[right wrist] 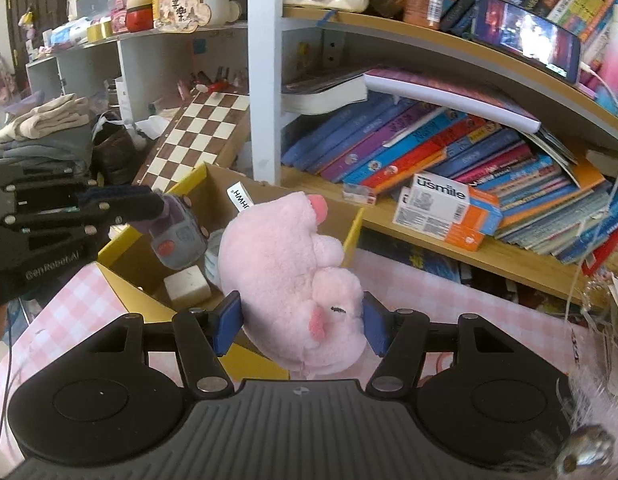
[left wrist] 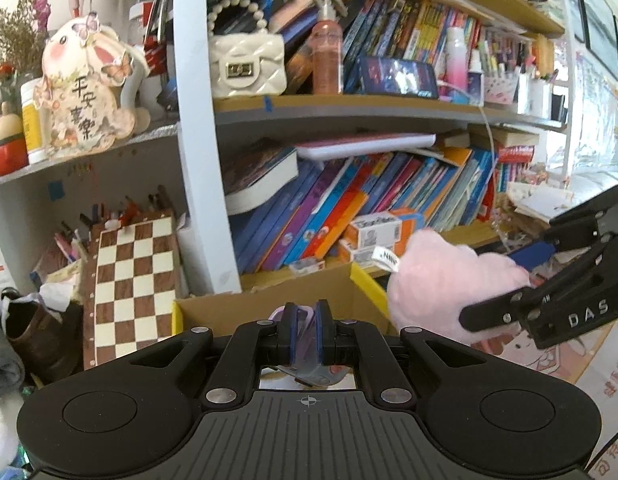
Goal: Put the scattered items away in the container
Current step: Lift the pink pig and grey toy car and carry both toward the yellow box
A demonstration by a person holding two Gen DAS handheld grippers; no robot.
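Observation:
A cardboard box (right wrist: 351, 236) with yellow flaps stands on the pink checked table, also in the left wrist view (left wrist: 237, 312). My right gripper (right wrist: 301, 326) is shut on a pink plush pig (right wrist: 293, 280) and holds it over the box's right side; the pig also shows in the left wrist view (left wrist: 441, 284). My left gripper (left wrist: 304, 334) is shut on a small purple and grey device (left wrist: 309, 372) and holds it over the box's left side, seen in the right wrist view (right wrist: 177, 236). A white block (right wrist: 187, 286) lies inside the box.
A crowded bookshelf (right wrist: 449, 160) stands right behind the box, with an orange and white usmile carton (right wrist: 445, 210) on its low shelf. A chessboard (left wrist: 129, 280) leans at the left. Folded clothes (right wrist: 41, 128) lie at the far left. A white cable (right wrist: 597, 240) hangs at the right.

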